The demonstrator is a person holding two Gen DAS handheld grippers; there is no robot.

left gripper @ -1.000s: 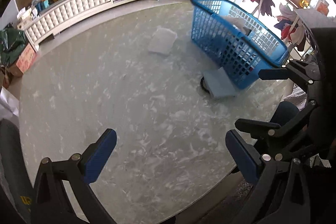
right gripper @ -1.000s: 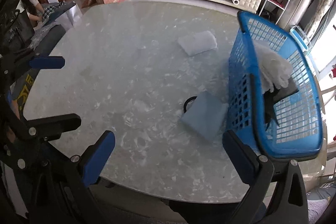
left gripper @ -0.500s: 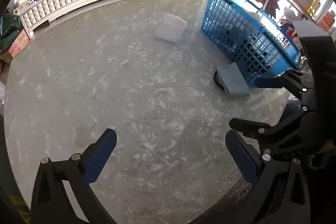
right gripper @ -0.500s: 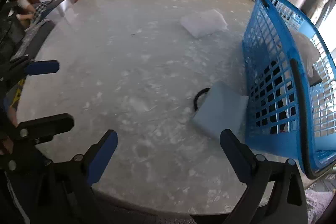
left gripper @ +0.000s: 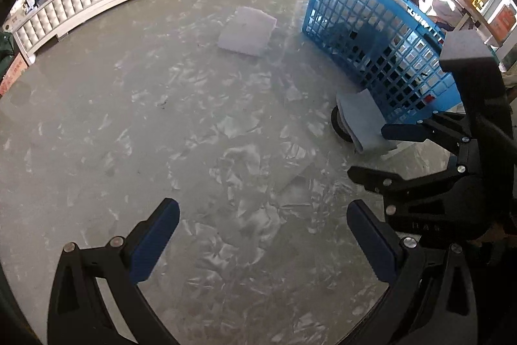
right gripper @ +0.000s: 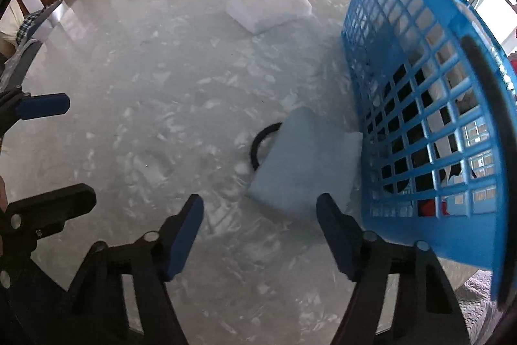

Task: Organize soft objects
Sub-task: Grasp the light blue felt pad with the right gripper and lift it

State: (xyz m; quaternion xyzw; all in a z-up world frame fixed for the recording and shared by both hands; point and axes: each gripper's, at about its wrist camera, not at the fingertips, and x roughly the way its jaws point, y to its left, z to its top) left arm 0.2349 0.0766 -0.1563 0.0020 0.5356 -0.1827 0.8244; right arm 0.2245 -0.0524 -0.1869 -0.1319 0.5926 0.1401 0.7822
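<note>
While my left tool (left gripper: 263,243) hangs released over bare bench (left gripper: 161,125), the right view shows my right tool (right gripper: 260,227) released just short of the blue pad (right gripper: 303,170) beside the basket (right gripper: 429,131), so I should straddle its near edge squarely, avoiding the mesh.

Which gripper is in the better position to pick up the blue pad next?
Right. The right gripper is open just before the blue pad; the left gripper is open over bare table, farther away.

Blue lattice basket (right gripper: 429,105), pale blue cloth (right gripper: 307,170), white pad (right gripper: 269,7), grey marbled table (right gripper: 145,86)
</note>
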